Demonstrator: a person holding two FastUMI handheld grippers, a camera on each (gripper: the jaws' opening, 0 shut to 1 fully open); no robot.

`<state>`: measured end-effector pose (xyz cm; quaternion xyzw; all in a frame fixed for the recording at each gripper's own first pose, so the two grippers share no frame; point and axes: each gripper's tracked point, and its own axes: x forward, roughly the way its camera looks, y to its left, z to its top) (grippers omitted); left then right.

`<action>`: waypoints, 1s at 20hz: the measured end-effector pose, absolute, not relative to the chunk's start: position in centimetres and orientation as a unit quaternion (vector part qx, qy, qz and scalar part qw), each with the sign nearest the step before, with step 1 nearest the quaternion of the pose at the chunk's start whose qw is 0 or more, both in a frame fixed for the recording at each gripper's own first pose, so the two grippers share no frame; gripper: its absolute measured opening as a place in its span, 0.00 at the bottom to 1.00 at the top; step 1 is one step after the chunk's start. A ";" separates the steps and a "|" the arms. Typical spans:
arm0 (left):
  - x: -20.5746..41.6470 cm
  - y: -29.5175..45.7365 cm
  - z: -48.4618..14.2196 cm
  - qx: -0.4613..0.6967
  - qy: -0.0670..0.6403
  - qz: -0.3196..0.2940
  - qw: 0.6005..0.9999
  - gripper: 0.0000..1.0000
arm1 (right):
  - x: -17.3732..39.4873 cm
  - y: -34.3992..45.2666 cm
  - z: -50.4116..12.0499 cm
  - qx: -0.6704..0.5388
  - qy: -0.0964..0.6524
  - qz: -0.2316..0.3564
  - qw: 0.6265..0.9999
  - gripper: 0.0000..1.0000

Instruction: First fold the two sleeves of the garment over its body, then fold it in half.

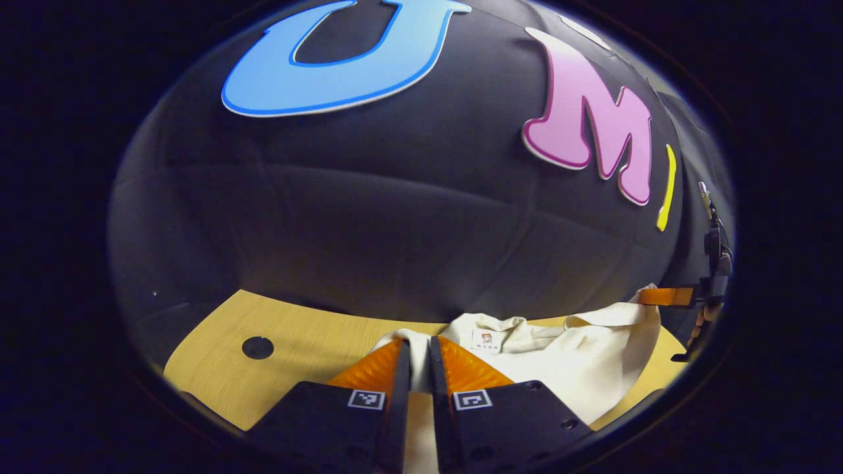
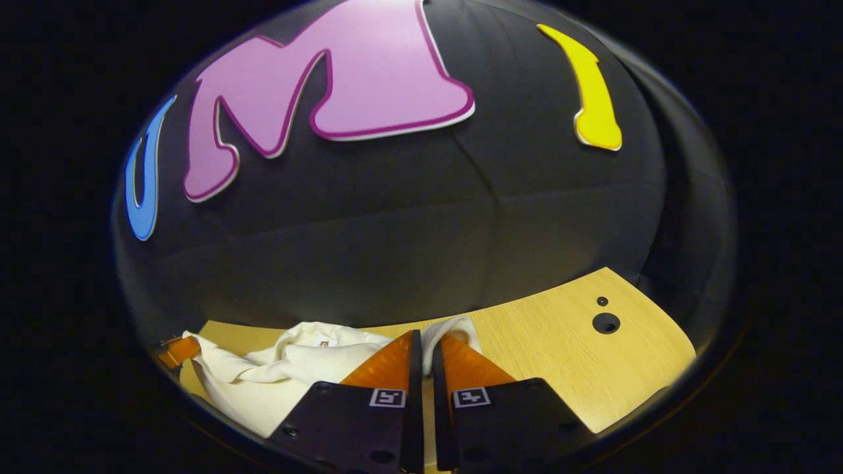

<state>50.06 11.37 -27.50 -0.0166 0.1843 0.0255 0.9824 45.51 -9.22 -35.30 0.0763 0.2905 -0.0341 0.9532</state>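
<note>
The garment is looking creamy white, and the table is showing light yellow wood with thin lines.

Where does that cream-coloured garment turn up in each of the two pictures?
Left gripper view: the garment lies at lower centre to right on the wooden table.
Right gripper view: the garment lies at lower left, reaching to the centre.
Shared landmark: the neck label inside the collar.
</note>
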 end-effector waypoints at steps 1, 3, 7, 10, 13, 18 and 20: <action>50.4 12.2 -28.2 -0.001 0.183 0.039 0.982 0.30 | 45.9 -9.1 -36.7 0.061 0.295 -0.034 0.953 0.03; 50.9 13.3 -28.4 0.026 0.183 0.061 0.981 0.60 | 46.0 -9.1 -38.3 0.038 0.300 -0.030 0.953 0.19; 49.4 12.2 -26.8 0.021 0.168 0.069 0.983 0.99 | 44.4 -9.3 -37.8 0.019 0.297 -0.025 0.954 0.88; 45.9 10.1 -23.9 0.035 0.137 0.073 0.987 0.99 | 42.9 -8.8 -33.7 0.025 0.252 -0.018 0.967 1.00; 41.7 6.5 -19.8 0.040 0.099 0.054 0.993 0.98 | 39.9 -8.0 -27.3 0.006 0.193 -0.016 0.981 1.00; 35.2 1.2 -11.7 0.040 0.054 0.020 0.998 0.98 | 34.2 -5.7 -15.8 0.002 0.110 -0.002 0.994 0.99; 32.3 0.1 -8.2 0.059 0.031 0.016 0.998 0.98 | 31.4 -5.0 -12.2 0.010 0.089 -0.001 0.996 0.99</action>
